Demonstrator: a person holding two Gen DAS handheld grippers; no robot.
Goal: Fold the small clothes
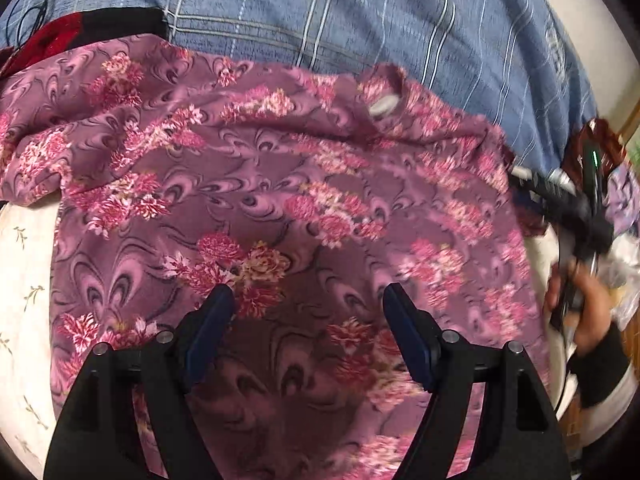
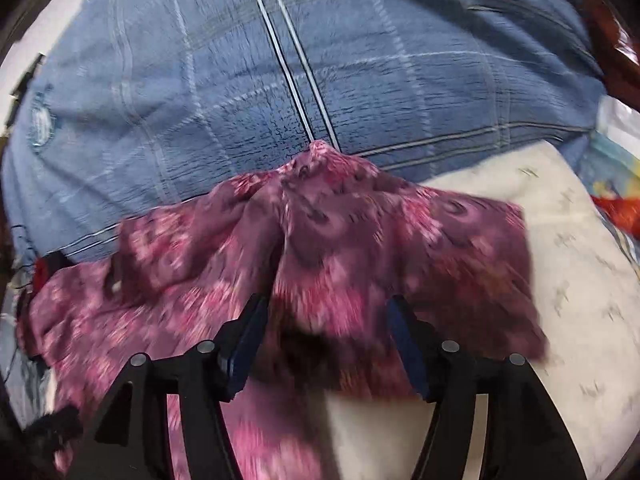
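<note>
Blue bedcover [image 2: 280, 92], blurred floral garment [image 2: 320, 248], tongs [image 2: 326, 316] apart

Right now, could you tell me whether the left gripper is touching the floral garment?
Cannot tell. In the left wrist view, the open left gripper overlaps the floral garment, showing neither contact nor gap.

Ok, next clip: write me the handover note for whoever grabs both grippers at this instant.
Left gripper: open, empty, over the middle of the purple floral garment.
Right gripper: open, gripping nothing, at the garment's right part; view blurred.
Garment lies spread and wrinkled on the white sheet, its top edge on the blue plaid blanket.
Done: laid out; the right part may already be turned in.
Left: smooth and fold.
</note>
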